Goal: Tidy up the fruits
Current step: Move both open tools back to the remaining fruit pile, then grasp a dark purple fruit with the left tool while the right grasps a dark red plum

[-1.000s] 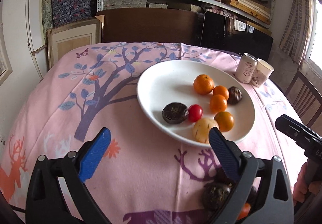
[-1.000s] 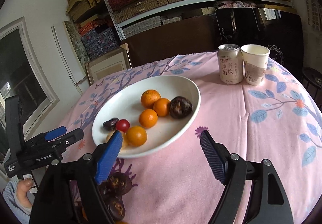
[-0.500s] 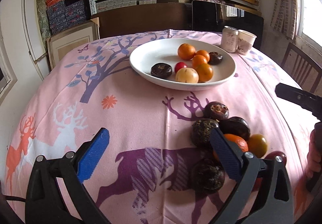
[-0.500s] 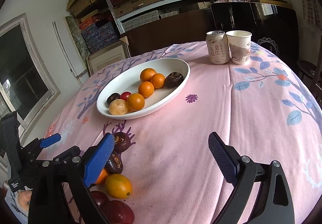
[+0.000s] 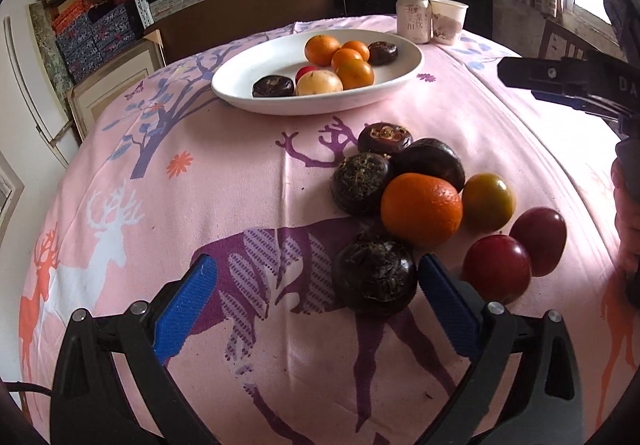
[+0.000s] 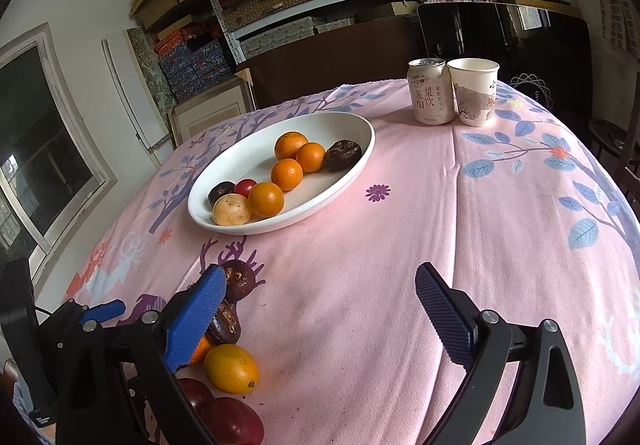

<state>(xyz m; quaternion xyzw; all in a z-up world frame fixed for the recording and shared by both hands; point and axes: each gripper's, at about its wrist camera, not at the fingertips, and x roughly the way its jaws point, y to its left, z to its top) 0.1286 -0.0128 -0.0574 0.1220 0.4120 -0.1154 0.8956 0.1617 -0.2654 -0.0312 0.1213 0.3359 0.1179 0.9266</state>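
A: Left wrist view. Left gripper [image 5: 316, 287] has its jaws spread wide, nothing clamped. A dark round fruit [image 5: 375, 271] sits on the pink tablecloth [image 5: 240, 173] just inside the right pad, apart from the left one. Looks lined up as the next pick.

B: Rest of the loose fruit?

A: Cluster at 1 to 3 o'clock from that fruit: an orange [image 5: 421, 209], three more dark ones, a yellow-green one [image 5: 489, 201], two red ones [image 5: 497, 273]. White plate [image 5: 256, 85] at 12 o'clock holds eight pieces already, so I'd say roughly half done.

B: Right wrist view?

A: Right gripper [image 6: 318, 311] jaws have just been opening and stand wide, only bare cloth between them. Probably just parked while the left works. Loose pile is at 8 o'clock behind its left pad; plate [image 6: 340, 133] at 11.

B: Any text?

A: Drink can [image 6: 430, 93] at 1 o'clock, touching a paper cup [image 6: 474, 93]: large characters "梨饮" and "莱阳"; the small print is unreadable. Left gripper body at the frame edge reads "GenRobot.AI", only partly legible.
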